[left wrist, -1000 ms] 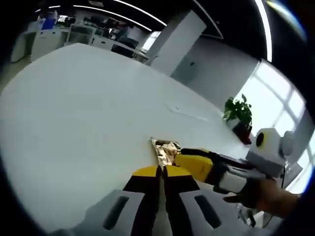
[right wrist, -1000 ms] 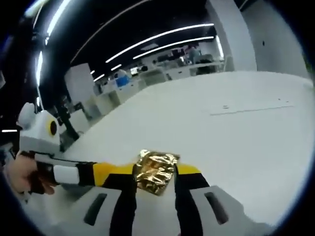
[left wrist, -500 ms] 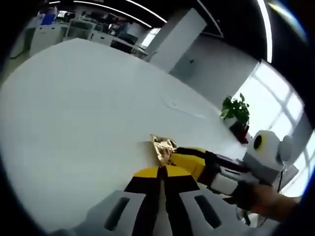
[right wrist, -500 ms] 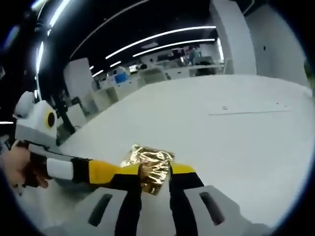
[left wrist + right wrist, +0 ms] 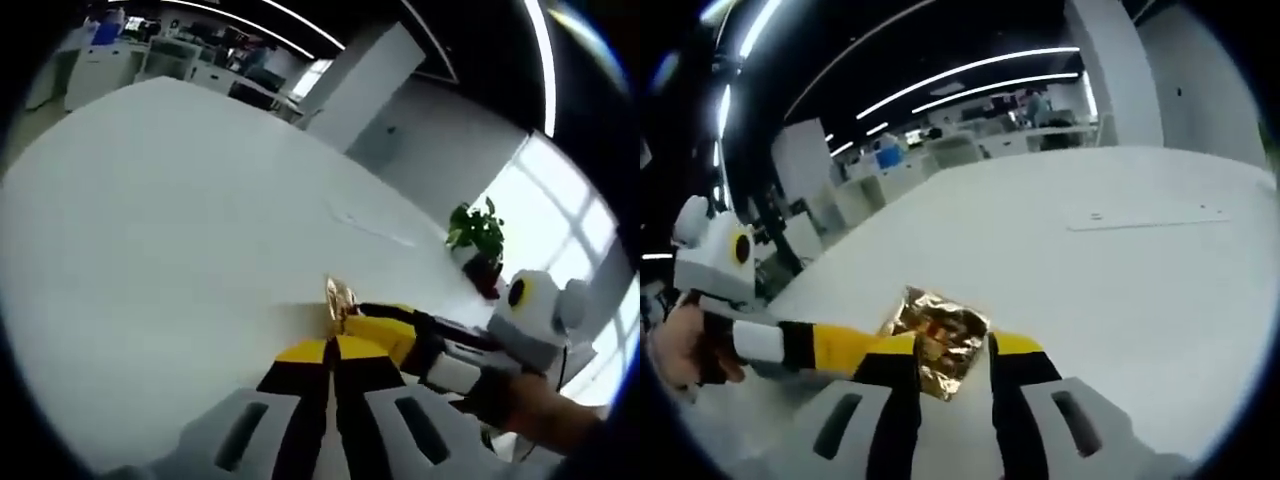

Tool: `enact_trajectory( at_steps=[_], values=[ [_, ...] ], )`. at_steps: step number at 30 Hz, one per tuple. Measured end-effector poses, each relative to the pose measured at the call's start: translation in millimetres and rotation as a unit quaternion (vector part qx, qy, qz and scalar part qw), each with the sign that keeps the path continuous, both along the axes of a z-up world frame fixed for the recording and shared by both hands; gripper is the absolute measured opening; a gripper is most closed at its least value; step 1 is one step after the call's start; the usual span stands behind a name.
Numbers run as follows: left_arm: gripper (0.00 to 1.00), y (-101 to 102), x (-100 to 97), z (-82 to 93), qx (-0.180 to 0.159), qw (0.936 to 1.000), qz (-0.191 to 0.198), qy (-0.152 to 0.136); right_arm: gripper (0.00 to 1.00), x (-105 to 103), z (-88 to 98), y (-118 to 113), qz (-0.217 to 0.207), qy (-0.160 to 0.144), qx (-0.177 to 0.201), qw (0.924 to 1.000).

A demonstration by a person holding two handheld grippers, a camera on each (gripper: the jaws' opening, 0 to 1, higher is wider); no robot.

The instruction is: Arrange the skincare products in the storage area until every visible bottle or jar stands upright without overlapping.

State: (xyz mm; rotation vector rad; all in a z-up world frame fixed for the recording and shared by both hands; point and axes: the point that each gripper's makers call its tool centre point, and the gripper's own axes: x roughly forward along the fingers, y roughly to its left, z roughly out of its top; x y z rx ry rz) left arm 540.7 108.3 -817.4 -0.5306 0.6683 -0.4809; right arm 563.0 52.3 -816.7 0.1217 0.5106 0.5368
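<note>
A crinkled gold foil sachet hangs between the two grippers above the white table. In the right gripper view my right gripper stands open, its jaws straddling the sachet's lower part. The left gripper comes in from the left and meets the sachet's left edge. In the left gripper view my left gripper has its jaws pressed together, and the sachet rises edge-on just past the tips. The right gripper reaches in from the right beside it. No bottle or jar shows.
The white table spreads wide and bare around the grippers. A thin flat sheet lies on it farther off. A potted plant stands at the table's far edge. A person's hand holds the right gripper. Office desks stand behind.
The sachet has turned: in the left gripper view it went from face-on to edge-on, and in the right gripper view it flattened into a diamond. Both grippers stayed close together.
</note>
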Motion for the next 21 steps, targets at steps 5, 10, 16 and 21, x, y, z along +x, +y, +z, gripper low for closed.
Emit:
enact_trajectory(
  at_steps=[5,10,16,21],
  values=[
    [0.0,5.2,-11.3,4.7,-0.019,0.9997,0.012,-0.004,0.27,-10.9,2.8,-0.3,0.002,0.013,0.019,0.9997],
    [0.0,14.4,-26.2,8.5,-0.034,0.9989,0.032,-0.009,0.29,-30.8,2.3,11.1,0.025,0.04,0.05,0.9976],
    [0.0,22.7,-39.0,20.4,-0.059,0.997,0.047,-0.017,0.27,-45.8,6.9,25.6,0.053,0.05,0.067,0.9951],
    [0.0,25.8,-50.6,32.9,-0.083,0.9945,0.058,-0.026,0.22,-51.8,18.6,32.4,0.06,0.059,0.109,0.9905]
  ],
)
